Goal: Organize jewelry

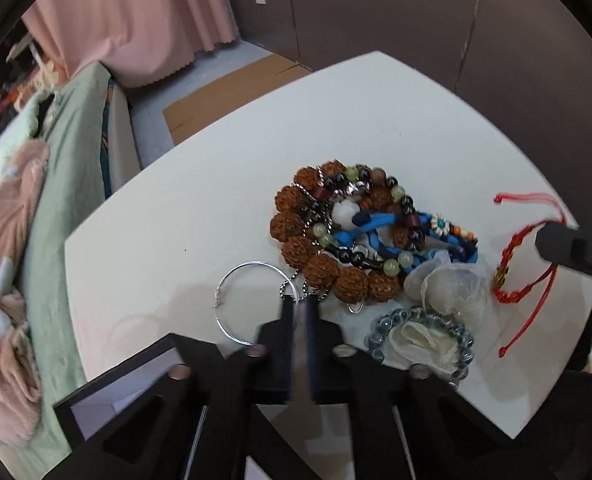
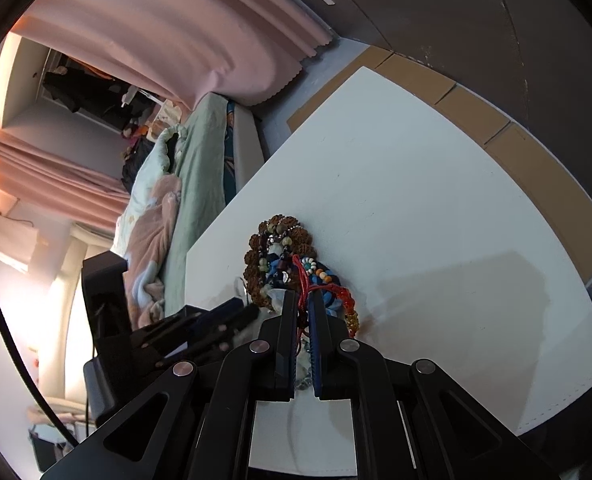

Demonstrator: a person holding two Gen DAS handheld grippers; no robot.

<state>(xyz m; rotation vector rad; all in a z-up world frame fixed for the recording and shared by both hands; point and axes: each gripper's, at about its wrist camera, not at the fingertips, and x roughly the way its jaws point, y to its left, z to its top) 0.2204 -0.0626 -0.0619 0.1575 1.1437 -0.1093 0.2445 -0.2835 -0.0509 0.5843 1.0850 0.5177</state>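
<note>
In the left wrist view, the left gripper (image 1: pixel 299 304) pointed down at a white tabletop (image 1: pixel 176 216) with its jaws closed together at the rim of a thin silver hoop bangle (image 1: pixel 252 304); whether they pinched the wire could not be told. Just beyond lay a tangled heap: a bracelet of large knobbly brown seed beads (image 1: pixel 296 224), a blue braided cord bracelet (image 1: pixel 376 236), a clear glass bead bracelet (image 1: pixel 380 336) and pale translucent petal pieces (image 1: pixel 444 284). A red woven string bracelet (image 1: pixel 516 264) hung at the right.

In the right wrist view, the right gripper (image 2: pixel 305 300) had its jaws nearly closed on that red string, above the heap on the table.
</note>
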